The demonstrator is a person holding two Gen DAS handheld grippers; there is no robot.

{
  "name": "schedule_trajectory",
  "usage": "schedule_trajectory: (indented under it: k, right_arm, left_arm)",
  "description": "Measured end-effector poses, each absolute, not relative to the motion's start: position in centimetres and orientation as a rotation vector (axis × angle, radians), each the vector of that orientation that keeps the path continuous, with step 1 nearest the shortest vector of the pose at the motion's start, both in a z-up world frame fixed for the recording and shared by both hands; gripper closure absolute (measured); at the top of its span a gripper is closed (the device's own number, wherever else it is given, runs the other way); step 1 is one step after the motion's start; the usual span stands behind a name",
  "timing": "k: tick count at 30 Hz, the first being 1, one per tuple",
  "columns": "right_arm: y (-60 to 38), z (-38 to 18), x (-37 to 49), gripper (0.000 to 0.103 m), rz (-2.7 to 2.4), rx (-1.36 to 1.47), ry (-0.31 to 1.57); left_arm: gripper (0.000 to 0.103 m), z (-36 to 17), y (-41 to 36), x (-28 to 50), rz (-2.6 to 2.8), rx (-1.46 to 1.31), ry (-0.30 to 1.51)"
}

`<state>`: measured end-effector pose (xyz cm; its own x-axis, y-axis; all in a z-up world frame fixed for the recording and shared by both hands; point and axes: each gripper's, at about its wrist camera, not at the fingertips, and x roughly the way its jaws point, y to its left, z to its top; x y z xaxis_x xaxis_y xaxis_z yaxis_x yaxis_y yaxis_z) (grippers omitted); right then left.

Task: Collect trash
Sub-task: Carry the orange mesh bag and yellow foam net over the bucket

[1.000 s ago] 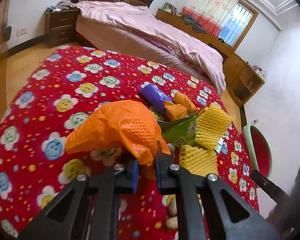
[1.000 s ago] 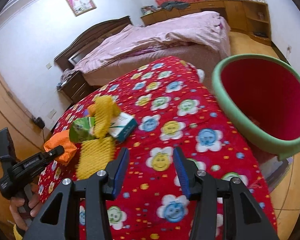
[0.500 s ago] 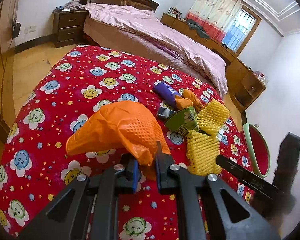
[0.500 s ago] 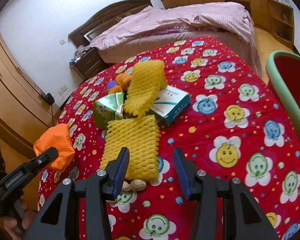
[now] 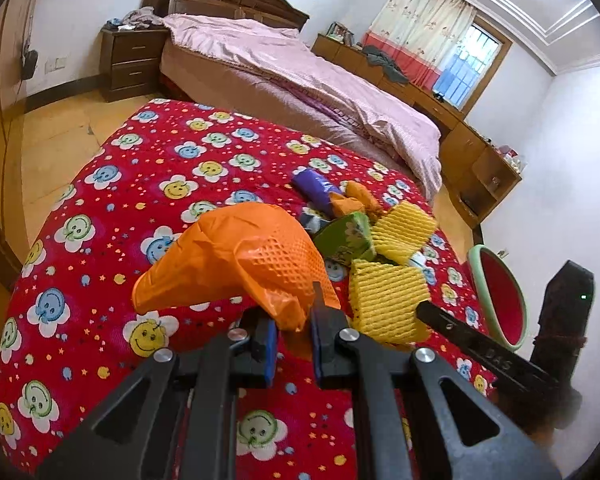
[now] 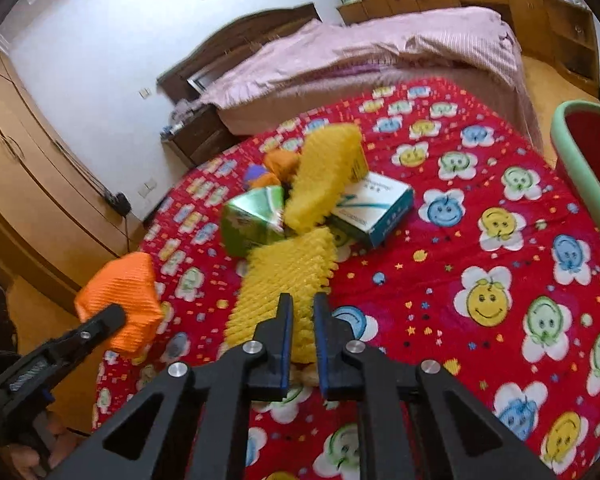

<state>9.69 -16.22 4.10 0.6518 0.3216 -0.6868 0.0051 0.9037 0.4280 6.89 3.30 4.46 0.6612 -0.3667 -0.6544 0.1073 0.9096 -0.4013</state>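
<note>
My left gripper [image 5: 294, 330] is shut on an orange plastic bag [image 5: 236, 264] and holds it above the red flowered tablecloth [image 5: 112, 248]; the bag also shows in the right wrist view [image 6: 120, 300]. My right gripper [image 6: 300, 320] has closed on the near edge of a yellow foam net [image 6: 284, 292] lying on the cloth. Behind it lie a second yellow foam net [image 6: 324, 176], a green snack packet [image 6: 254, 220], a white and teal box [image 6: 374, 208], small orange wrappers [image 5: 354, 200] and a purple wrapper [image 5: 314, 188].
A red basin with a green rim [image 6: 588, 168] stands off the table's right edge, also seen in the left wrist view [image 5: 498, 300]. A few nuts lie under my right gripper. A bed [image 5: 300, 72] stands behind the table and wardrobes [image 6: 24, 184] to the left.
My right gripper moved forward to the near yellow foam net and closed on its edge. My left gripper drew back a little, still holding the orange bag.
</note>
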Motion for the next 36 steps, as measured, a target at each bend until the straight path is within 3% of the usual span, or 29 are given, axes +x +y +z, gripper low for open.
schedule_trajectory:
  k: [15,36]
  right_arm:
    - [-21.3,11.0,1.5,0.092,0.123,0.482,0.607]
    - [-33.1,16.1,-3.3,0.092,-0.152,0.447,0.463]
  left_arm:
    - [0.090,9.4,-2.0,3.3,-0.416,-0.261,0.726]
    - [0.091,13.8,-18.1,4.6,-0.696,-0.050,0.712]
